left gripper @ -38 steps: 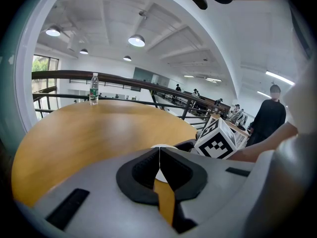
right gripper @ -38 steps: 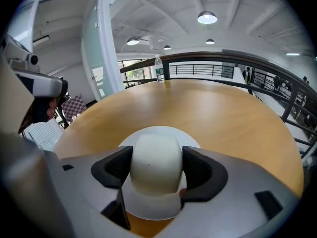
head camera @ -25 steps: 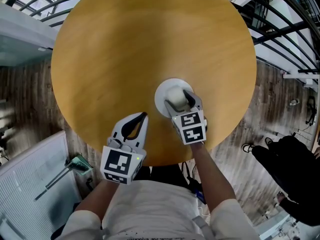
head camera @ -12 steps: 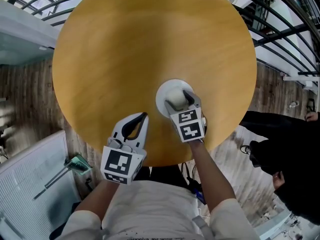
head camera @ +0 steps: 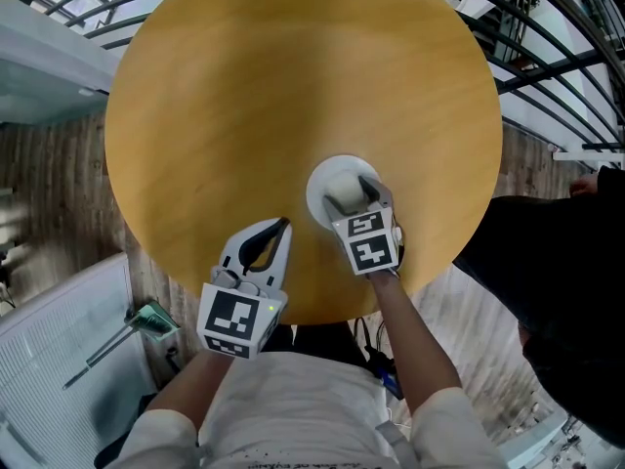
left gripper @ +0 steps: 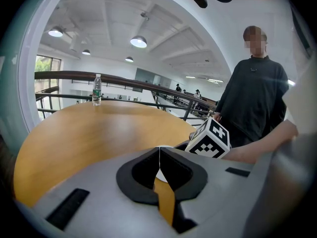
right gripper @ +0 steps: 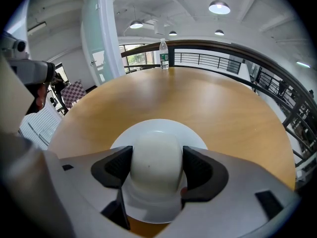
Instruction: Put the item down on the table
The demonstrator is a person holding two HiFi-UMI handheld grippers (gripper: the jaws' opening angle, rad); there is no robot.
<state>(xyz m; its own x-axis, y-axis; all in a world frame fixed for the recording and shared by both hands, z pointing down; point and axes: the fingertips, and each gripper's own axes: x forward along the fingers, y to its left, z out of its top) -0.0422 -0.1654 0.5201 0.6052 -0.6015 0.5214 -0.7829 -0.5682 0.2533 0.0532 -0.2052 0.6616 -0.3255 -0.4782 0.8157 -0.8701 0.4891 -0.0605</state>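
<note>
White item [right gripper: 153, 165], white plate [right gripper: 196, 137], yellow-brown table [right gripper: 208, 95]

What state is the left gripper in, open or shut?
Shut. In the left gripper view, the left gripper has its jaws meeting at the tips, with nothing held between them.

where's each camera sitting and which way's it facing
Head view: on the person's head, steeply down at the table; both forearms, left tongs, right tongs show.
Left gripper view: on left tongs, across the table; shut jaws, right forearm show.
Right gripper view: on right tongs, at the white cup its jaws clamp.
Gripper views share the bottle.
</note>
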